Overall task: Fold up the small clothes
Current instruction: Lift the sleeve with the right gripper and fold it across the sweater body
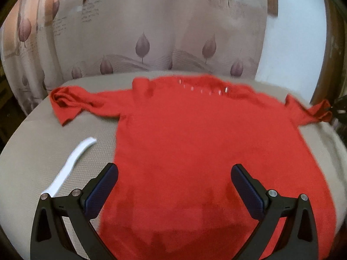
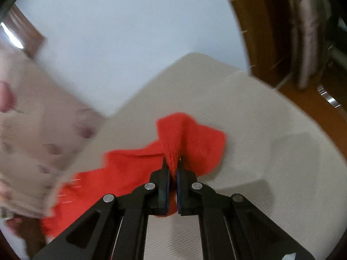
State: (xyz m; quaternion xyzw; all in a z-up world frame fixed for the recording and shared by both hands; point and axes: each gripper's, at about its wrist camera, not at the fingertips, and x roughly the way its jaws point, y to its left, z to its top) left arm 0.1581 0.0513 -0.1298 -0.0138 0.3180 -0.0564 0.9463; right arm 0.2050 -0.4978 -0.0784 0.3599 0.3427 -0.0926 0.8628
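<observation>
A small red shirt [image 1: 195, 143] lies spread flat on a beige cushion [image 1: 43, 143], collar with snaps at the far side, sleeves out to both sides. My left gripper [image 1: 174, 171] is open and empty, hovering over the shirt's lower half. My right gripper [image 2: 172, 164] is shut on the red shirt's right sleeve [image 2: 190, 138], pinching a fold of fabric just above the cushion [image 2: 271, 151]. The right gripper's tip shows faintly at the sleeve end in the left wrist view [image 1: 338, 106].
A white strip [image 1: 71, 164] lies on the cushion left of the shirt. A floral cloth backrest [image 1: 151, 32] rises behind the cushion. A pale wall [image 2: 119, 43] and a wooden frame [image 2: 260, 32] stand beyond the cushion's corner.
</observation>
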